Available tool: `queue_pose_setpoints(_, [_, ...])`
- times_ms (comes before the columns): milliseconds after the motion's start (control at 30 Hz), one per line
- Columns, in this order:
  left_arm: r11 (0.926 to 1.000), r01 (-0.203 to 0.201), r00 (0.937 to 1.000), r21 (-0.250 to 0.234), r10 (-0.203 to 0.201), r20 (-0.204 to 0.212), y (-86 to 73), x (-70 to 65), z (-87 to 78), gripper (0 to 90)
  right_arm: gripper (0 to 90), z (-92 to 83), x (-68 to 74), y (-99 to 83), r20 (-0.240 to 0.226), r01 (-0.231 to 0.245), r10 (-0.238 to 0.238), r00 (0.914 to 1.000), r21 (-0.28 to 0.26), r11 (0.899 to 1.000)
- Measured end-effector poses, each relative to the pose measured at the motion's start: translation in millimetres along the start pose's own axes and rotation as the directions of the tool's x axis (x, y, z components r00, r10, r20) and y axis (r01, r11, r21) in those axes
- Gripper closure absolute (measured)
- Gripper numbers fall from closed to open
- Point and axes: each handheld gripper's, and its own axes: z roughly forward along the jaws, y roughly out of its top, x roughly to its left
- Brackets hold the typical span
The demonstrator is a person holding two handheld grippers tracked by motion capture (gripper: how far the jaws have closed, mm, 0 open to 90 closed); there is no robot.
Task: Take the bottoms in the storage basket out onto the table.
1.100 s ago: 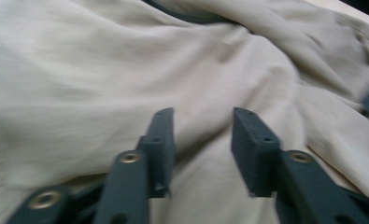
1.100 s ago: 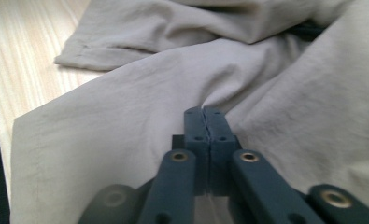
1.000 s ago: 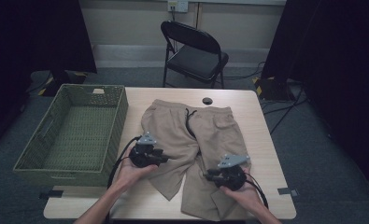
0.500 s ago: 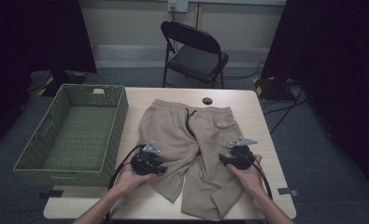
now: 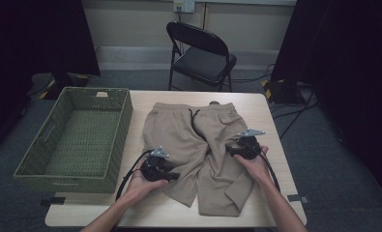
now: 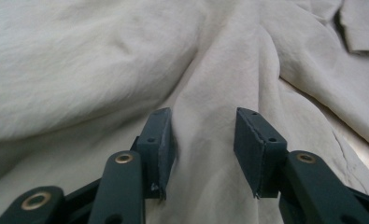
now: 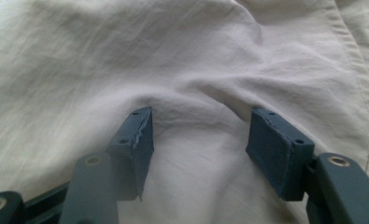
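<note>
High view: khaki shorts (image 5: pixel 198 150) lie flat mid-tabletop. Left hand-held gripper (image 5: pixel 171 175), jaws just reopened, and right hand-held gripper (image 5: pixel 233 151) both gape over cloth, gripping nothing. Likely pre-fold; next, pinch fabric.

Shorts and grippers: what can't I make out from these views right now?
- Shorts: the underside and table beneath are hidden by the cloth itself, high view.
- Left gripper: in the high view too small to tell whether the pads touch cloth; in the left gripper view a fold rises between the open jaws.
- Small dark thing behind the waistband: half hidden, too small to name.
</note>
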Motion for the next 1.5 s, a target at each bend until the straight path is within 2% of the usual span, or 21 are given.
queue_pose_setpoints(67, [0.9999,-0.012,0.9999,0.003,0.012,0.0,1.9,-0.9,2.4,59.6,36.5,5.2,-4.1,7.3,0.016,0.001,-0.001,0.9999,0.022,1.0])
queue_pose_setpoints(133, [0.9996,-0.027,0.9996,0.012,0.027,0.004,2.6,-2.3,3.1,65.4,38.7,7.1,-4.9,14.0,0.038,0.006,-0.008,0.9993,0.057,0.998])
queue_pose_setpoints(200, [0.9997,-0.024,0.9994,0.009,0.024,0.026,2.0,-3.8,0.6,67.7,39.0,4.9,-3.5,17.5,0.038,0.005,-0.008,0.9992,0.069,0.998])
queue_pose_setpoints(233, [0.9992,-0.04,0.9986,0.0,0.04,0.035,1.9,-5.4,-2.8,70.1,38.8,1.3,-1.5,18.8,0.027,0.007,-0.009,0.9996,0.071,0.997])
queue_pose_setpoints(333, [0.9986,-0.042,0.998,-0.031,0.043,0.047,1.8,-4.7,-13.8,71.5,39.8,-22.4,7.5,15.6,0.002,-0.002,0.002,1.0,0.039,0.999])
queue_pose_setpoints(433, [0.9985,-0.037,0.9988,-0.041,0.038,0.031,0.4,0.5,-22.2,72.8,41.1,-47.6,19.2,4.6,-0.014,0.005,-0.005,0.9999,0.029,1.0])
queue_pose_setpoints(500, [0.9988,-0.031,0.9995,-0.038,0.031,0.003,-2.0,5.5,-25.7,74.1,41.9,-66.2,29.1,-3.5,-0.016,0.02,-0.019,0.9997,0.024,1.0])
queue_pose_setpoints(533, [0.9988,-0.031,0.9995,-0.038,0.031,0.003,-2.0,5.5,-25.7,76.1,41.9,-66.2,29.1,-3.5,-0.016,0.02,-0.019,0.9997,0.024,1.0])
queue_pose_setpoints(567, [0.999,-0.036,0.9991,-0.026,0.035,-0.022,-4.3,8.8,-28.5,77.7,44.2,-87.7,41.0,-14.6,-0.057,-0.008,0.008,0.9984,-0.001,1.0])
queue_pose_setpoints(633, [0.9991,-0.04,0.9983,-0.01,0.04,-0.043,-6.1,11.1,-29.5,78.5,52.3,-103.4,55.5,-26.5,-0.084,0.013,-0.013,0.9964,-0.01,1.0])
queue_pose_setpoints(700, [0.9987,-0.046,0.9965,0.022,0.047,-0.069,-11.8,14.1,-28.4,78.5,65.7,-110.8,68.1,-38.6,-0.125,0.027,-0.024,0.9919,0.021,0.999])
queue_pose_setpoints(767, [0.9992,-0.03,0.9972,0.027,0.032,-0.068,-16.9,16.1,-26.0,78.4,70.5,-110.9,76.6,-47.8,-0.174,0.041,-0.03,0.9842,0.059,0.997])
queue_pose_setpoints(833, [0.9991,-0.035,0.9964,0.024,0.037,-0.076,-16.1,14.7,-24.8,77.2,70.7,-108.9,83.3,-50.9,-0.177,0.082,-0.065,0.9821,0.089,0.993])
queue_pose_setpoints(900, [0.9991,-0.037,0.9957,0.023,0.038,-0.084,-15.0,12.8,-23.0,74.2,65.0,-104.8,84.9,-51.8,-0.194,0.067,-0.049,0.9797,0.083,0.994])
queue_pose_setpoints(1000, [0.9992,-0.035,0.9965,0.021,0.036,-0.076,-14.9,13.6,-22.7,74.0,58.7,-100.6,90.4,-54.0,-0.223,0.095,-0.07,0.9723,0.104,0.99])
queue_pose_setpoints(1067, [0.9993,-0.032,0.9967,0.019,0.033,-0.074,-15.0,14.1,-22.8,74.0,56.4,-100.0,95.6,-55.6,-0.233,0.126,-0.097,0.9676,0.113,0.986])
queue_pose_setpoints(1200, [0.9993,-0.032,0.997,0.018,0.033,-0.07,-15.2,14.8,-22.9,73.7,53.5,-100.3,99.0,-58.6,-0.216,0.166,-0.136,0.9668,0.127,0.978])
queue_pose_setpoints(1333, [0.9994,-0.03,0.9972,0.018,0.031,-0.069,-15.1,14.8,-22.8,73.7,61.2,-100.3,98.5,-61.1,-0.193,0.192,-0.163,0.9677,0.143,0.971])
queue_pose_setpoints(1367, [0.9996,-0.025,0.9975,0.014,0.026,-0.066,-15.2,15.5,-22.7,73.7,70.6,-100.5,96.9,-61.3,-0.176,0.21,-0.185,0.9669,0.137,0.968])
queue_pose_setpoints(1433, [0.9998,-0.017,0.998,0.011,0.017,-0.061,-15.3,16.6,-22.7,73.6,81.0,-100.7,95.1,-60.7,-0.174,0.206,-0.18,0.9682,0.14,0.969])
queue_pose_setpoints(1500, [0.9999,-0.014,0.9977,0.007,0.014,-0.066,-15.3,16.1,-22.3,73.6,84.1,-104.4,89.1,-59.2,-0.177,0.164,-0.14,0.9741,0.129,0.978])
